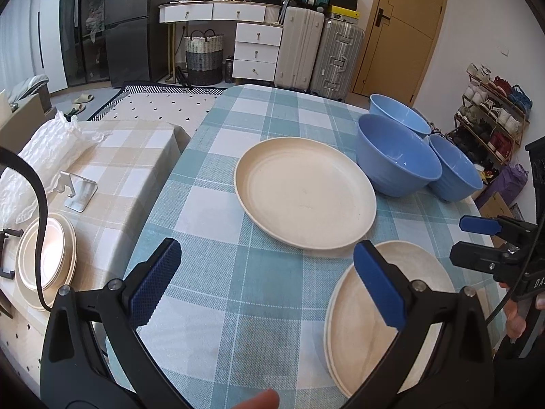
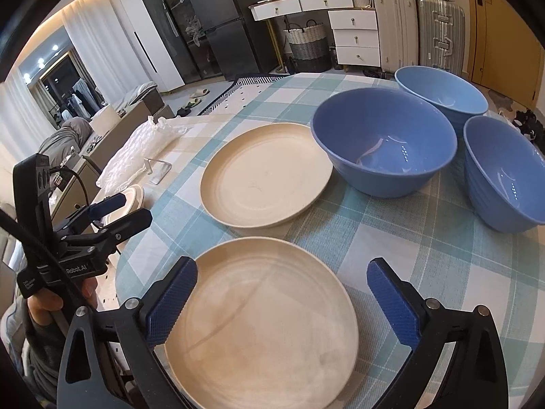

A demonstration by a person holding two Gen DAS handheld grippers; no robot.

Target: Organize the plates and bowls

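A cream plate [image 1: 306, 192] lies in the middle of the checked table; it also shows in the right wrist view [image 2: 265, 173]. A stack of cream plates [image 1: 368, 320] lies nearer me, under my right gripper in the right wrist view [image 2: 262, 320]. Three blue bowls [image 1: 396, 158] [image 1: 400, 114] [image 1: 454, 168] stand at the right, also seen in the right wrist view [image 2: 385, 143] [image 2: 442, 92] [image 2: 507, 173]. My left gripper [image 1: 267, 286] is open and empty above the tablecloth. My right gripper [image 2: 281, 303] is open, hovering over the near stack.
A lower side table [image 1: 129, 170] at the left holds more cream plates [image 1: 47, 259], a metal stand [image 1: 76, 191] and bubble wrap [image 1: 44, 156]. Suitcases, drawers and a shoe rack stand beyond the table's far edge.
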